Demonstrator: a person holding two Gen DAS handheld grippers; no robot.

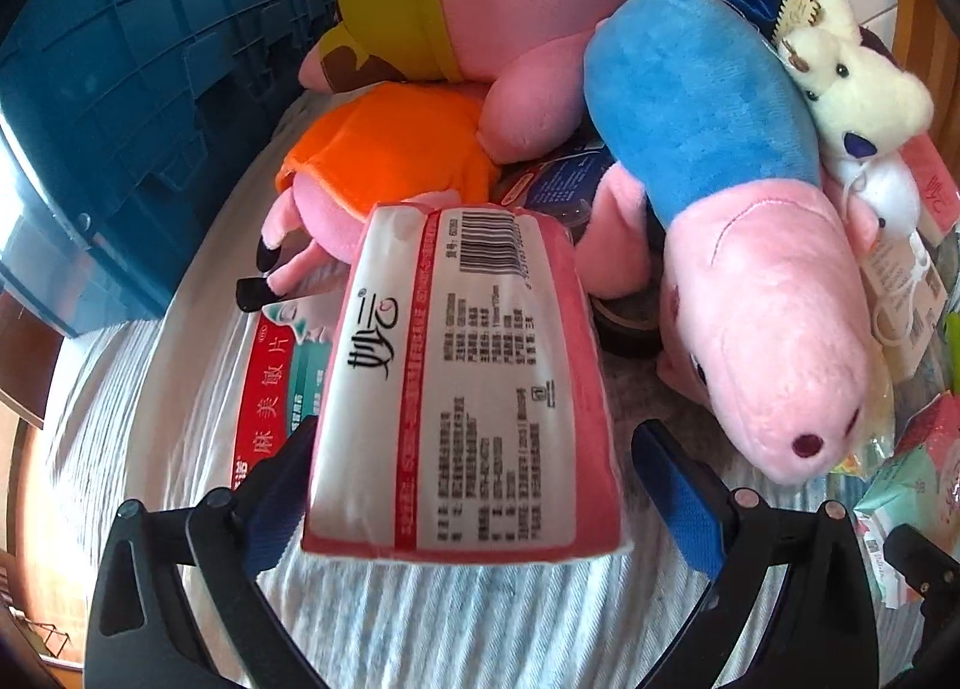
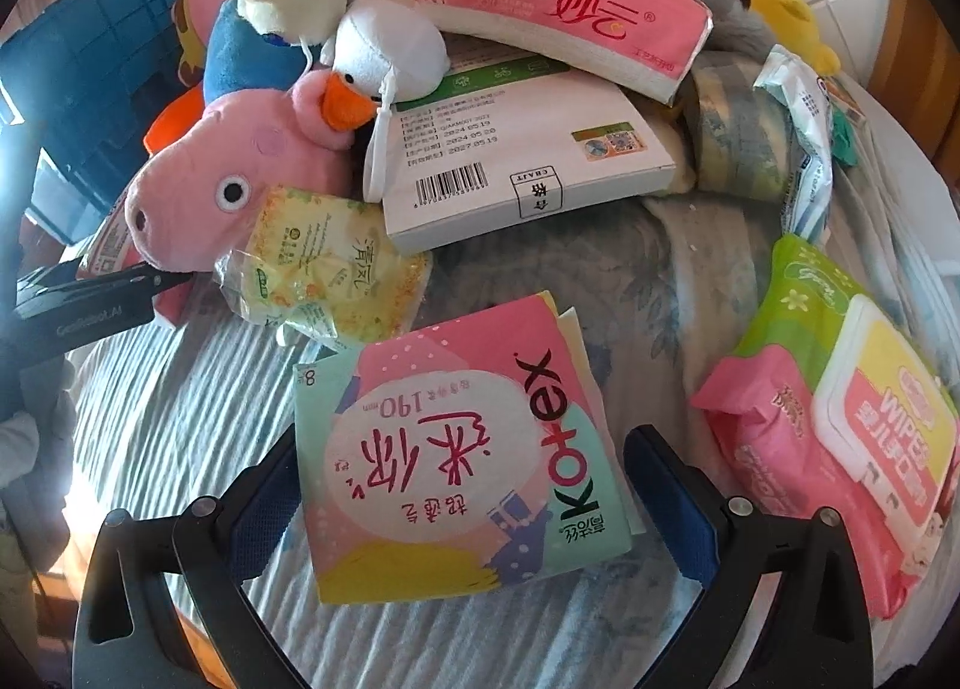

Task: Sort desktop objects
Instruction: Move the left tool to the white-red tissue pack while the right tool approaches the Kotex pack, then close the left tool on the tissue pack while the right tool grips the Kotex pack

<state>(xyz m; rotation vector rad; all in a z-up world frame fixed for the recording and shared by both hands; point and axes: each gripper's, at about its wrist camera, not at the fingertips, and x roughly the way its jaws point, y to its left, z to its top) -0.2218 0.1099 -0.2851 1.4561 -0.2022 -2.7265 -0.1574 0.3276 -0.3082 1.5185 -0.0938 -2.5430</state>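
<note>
In the left wrist view my left gripper (image 1: 474, 473) stands open around a pink-and-white tissue pack (image 1: 468, 377). The pack touches the left finger, and a gap shows at the right finger. In the right wrist view my right gripper (image 2: 462, 479) stands open around a Kotex pad pack (image 2: 456, 449) lying on the striped cloth (image 2: 180, 389). Gaps show on both sides of the pack. Plush toys are piled behind: a pink pig in blue (image 1: 720, 197), a pink pig's head (image 2: 240, 173), a white duck (image 2: 384, 59).
A blue plastic crate (image 1: 120, 89) stands at the left. A white box (image 2: 528, 161), another pink tissue pack (image 2: 564, 11), a yellow tissue pack (image 2: 336, 269) and wet-wipe packs (image 2: 840, 419) crowd the right wrist view. A red medicine box (image 1: 270, 389) lies beside the held pack.
</note>
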